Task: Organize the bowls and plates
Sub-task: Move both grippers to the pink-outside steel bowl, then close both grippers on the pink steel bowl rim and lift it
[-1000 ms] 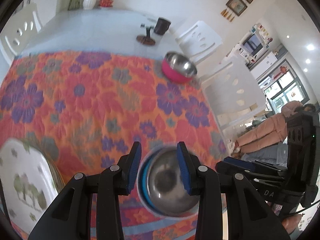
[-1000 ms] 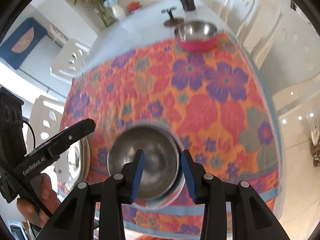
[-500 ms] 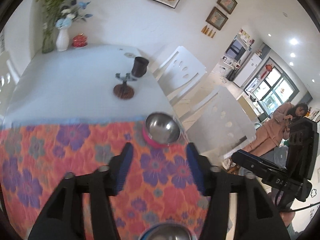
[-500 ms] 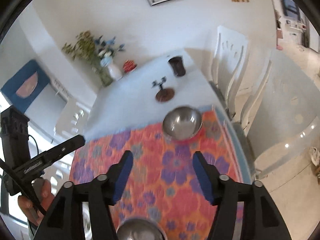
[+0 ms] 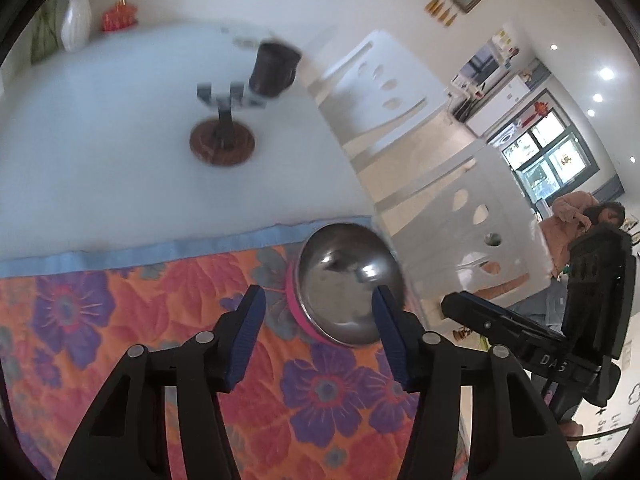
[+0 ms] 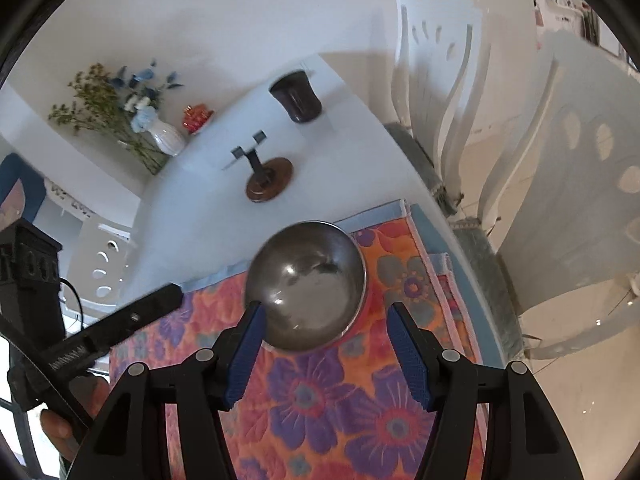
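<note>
A steel bowl (image 5: 344, 288) with a pink outside sits at the far right corner of the floral cloth (image 5: 120, 320). My left gripper (image 5: 318, 296) hovers just short of it, its jaws closing. The bowl's near left wall lies between the pads, which do not press on it. In the right wrist view the same bowl (image 6: 306, 284) lies just beyond my right gripper (image 6: 325, 312), which is open and holds nothing. Its left fingertip overlaps the bowl's rim. Each view shows the other gripper's black finger (image 5: 480, 320) (image 6: 132, 316) at the side.
Beyond the cloth on the white table (image 5: 100, 160) stand a dark cup (image 5: 274, 66), a wooden-based stand (image 5: 222, 142) and a white vase (image 5: 76, 26). White chairs (image 5: 380, 88) (image 6: 432, 60) line the table's right edge. A person in pink (image 5: 568, 224) sits far right.
Both grippers let go of the blue-rimmed steel bowl near the front, opened, and travelled forward over the cloth to the pink bowl, which now looms large at their tips.
</note>
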A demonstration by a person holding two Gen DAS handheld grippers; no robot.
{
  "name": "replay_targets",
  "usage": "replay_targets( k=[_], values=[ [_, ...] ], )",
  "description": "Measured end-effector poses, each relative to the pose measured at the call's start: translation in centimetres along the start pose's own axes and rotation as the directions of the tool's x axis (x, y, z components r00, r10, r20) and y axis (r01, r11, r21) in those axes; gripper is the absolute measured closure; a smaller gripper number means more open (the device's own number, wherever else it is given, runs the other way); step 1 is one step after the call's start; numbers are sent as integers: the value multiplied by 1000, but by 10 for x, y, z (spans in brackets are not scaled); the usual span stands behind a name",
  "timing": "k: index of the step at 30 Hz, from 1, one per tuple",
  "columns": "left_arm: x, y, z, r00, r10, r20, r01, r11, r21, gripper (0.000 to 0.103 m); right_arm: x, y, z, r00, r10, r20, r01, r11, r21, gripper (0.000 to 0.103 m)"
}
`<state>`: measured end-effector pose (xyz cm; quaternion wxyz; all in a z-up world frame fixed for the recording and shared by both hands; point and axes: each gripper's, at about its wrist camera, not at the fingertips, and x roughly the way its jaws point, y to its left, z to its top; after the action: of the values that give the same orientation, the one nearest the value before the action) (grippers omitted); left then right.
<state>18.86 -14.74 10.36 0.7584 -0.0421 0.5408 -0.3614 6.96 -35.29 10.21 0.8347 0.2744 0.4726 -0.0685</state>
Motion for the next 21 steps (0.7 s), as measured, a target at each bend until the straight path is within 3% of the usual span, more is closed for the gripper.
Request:
replay_targets(
  k=[5,8,10,15,17,21],
  values=[
    [46,15,2,998,-12,-68,10,999,-30,60,42,-6,9,999,-13,-49,12,1000,-17,46],
    [65,22,0,995,6,-102,-10,999,-39,74,63,-10,10,997,-25,-72,24,1000,-17,51],
    [74,22,-3,993,4,-116,-8,999,-31,76,75,-16,7,996,-39,-79,39,999,0,54],
    [86,20,-5,992,-14,-122,12,1000,-13,86,94,-23,4,995,-25,-99,28,999,35,73],
    [90,18,-2,993,-7,-122,6,1000,-4,86,100,-22,4,994,-39,-105,43,999,29,81],
    [91,17,-1,993,-10,-120,10,1000,-7,86,99,-21,4,994,-44,-95,46,999,27,82]
  ],
)
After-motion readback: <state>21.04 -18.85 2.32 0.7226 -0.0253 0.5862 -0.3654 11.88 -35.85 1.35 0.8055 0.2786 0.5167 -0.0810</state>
